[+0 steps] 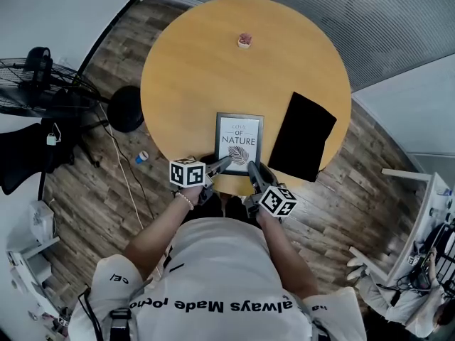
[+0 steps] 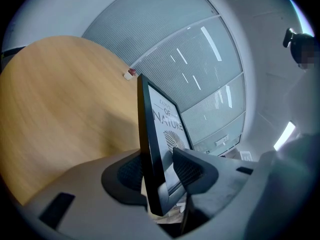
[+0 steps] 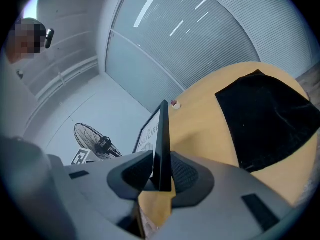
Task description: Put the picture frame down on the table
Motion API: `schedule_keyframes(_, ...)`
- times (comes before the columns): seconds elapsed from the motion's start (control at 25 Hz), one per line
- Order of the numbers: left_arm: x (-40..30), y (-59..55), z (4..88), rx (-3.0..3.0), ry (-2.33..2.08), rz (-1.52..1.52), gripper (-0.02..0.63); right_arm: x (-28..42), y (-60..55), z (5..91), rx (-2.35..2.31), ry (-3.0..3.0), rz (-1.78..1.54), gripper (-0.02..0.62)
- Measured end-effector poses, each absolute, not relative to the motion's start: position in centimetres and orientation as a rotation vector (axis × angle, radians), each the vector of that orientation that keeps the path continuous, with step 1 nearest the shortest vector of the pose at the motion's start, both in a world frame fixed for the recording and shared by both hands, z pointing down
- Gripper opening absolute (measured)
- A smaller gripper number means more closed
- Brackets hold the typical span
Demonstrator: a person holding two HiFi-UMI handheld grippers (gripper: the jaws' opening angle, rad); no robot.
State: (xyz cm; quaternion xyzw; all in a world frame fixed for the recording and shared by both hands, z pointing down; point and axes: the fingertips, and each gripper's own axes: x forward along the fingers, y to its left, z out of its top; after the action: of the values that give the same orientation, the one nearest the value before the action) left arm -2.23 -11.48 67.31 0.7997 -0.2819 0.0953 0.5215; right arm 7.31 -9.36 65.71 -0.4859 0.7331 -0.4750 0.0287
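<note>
The picture frame lies on the round table at its near edge, just beside a black sheet. The left gripper and right gripper each straddle a near corner, jaws parted and not clamping the frame's edge.

- The picture frame is facing up at the round desk's 6 o'clock edge.
- The left tool and right tool are reaching its 7 and 5 o'clock corners.
- A black mat is lying at its 3 o'clock.
</note>
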Motion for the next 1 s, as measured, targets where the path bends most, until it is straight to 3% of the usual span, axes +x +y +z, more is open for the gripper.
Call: schedule_keyframes(1.0,-1.6,-12.8,73.2,1.908,-0.718,0.419,0.193,8.3,-10.3,72.2,-1.692,2.258,-1.538,0.135)
